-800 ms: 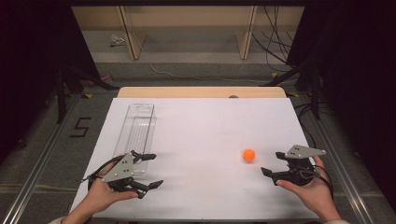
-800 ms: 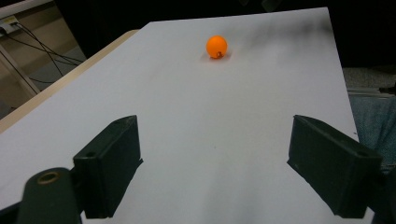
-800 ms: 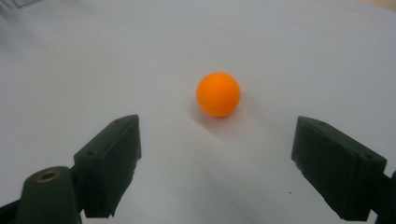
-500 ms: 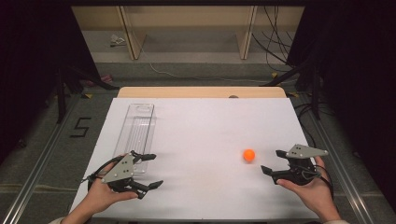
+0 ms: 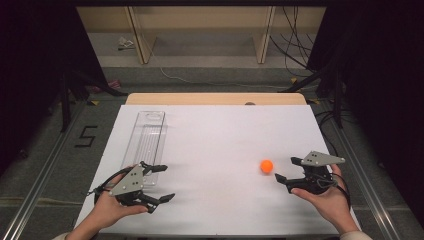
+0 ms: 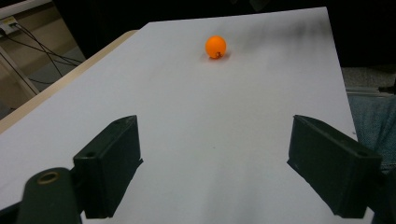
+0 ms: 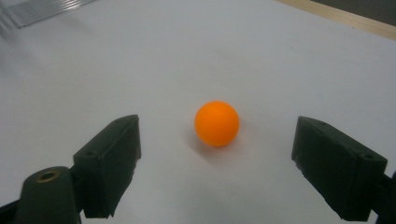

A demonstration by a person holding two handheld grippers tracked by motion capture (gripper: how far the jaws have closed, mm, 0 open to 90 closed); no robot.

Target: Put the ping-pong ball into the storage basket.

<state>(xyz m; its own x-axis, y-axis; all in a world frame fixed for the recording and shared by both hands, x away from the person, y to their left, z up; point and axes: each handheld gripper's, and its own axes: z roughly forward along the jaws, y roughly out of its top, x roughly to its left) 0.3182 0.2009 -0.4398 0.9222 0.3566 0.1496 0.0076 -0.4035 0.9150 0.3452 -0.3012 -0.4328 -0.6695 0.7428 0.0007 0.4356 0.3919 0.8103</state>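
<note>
One clear plastic tray (image 5: 148, 135) lies lengthwise at the left of the white desk (image 5: 220, 130), with nothing visible inside it. One orange ball (image 5: 267, 166) rests on the desk's right side, just ahead of the right gripper (image 5: 288, 170), whose jaws stand wide apart. The left gripper (image 5: 164, 183), beside the tray's near end, also has its jaws open and holds nothing.

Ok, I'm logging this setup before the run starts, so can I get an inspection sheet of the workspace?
Surface: white table, bare but for two things.
Job's things: orange ball on the table, just ahead of the right gripper.
Clutter: clear tray at the left side.
Grippers: right gripper open, ball beyond its fingers; left gripper open, nothing between.
Cables: black cable loops from the left gripper.
Surroundings: dark floor, wooden frame legs behind.
</note>
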